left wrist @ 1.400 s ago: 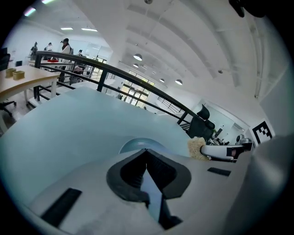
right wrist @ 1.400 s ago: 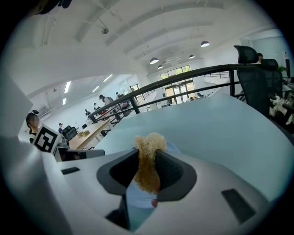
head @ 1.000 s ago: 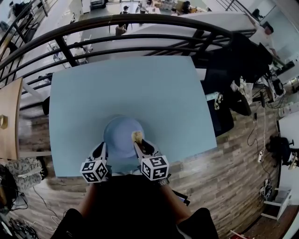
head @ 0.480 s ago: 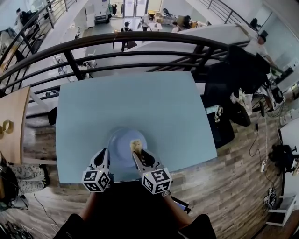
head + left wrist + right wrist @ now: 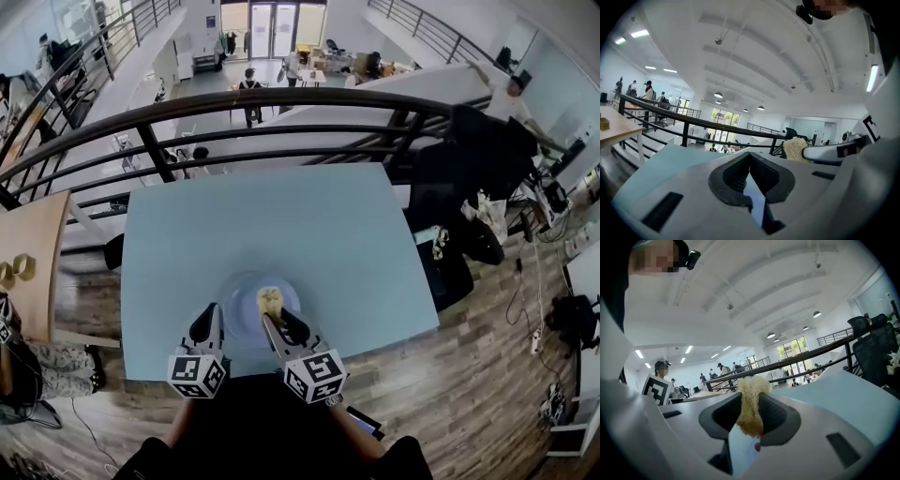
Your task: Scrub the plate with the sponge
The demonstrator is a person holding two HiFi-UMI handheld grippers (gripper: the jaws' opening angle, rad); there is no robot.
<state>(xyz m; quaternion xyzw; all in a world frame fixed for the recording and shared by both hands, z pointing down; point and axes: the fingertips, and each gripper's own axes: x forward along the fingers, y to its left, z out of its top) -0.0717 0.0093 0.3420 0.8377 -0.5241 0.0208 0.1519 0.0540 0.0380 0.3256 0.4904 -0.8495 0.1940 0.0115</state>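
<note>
Right claw [image 5: 273, 315], clamped tight on the sponge [image 5: 270, 300], has slid it from the plate's [image 5: 242, 294] far rim towards the middle. Left claw [image 5: 208, 321] looks pinched on the plate's near edge, so scrubbing seems under way.

Table [image 5: 281, 225] bare beyond plate [image 5: 242, 298], open left and right, railing [image 5: 281, 97] past far edge
</note>
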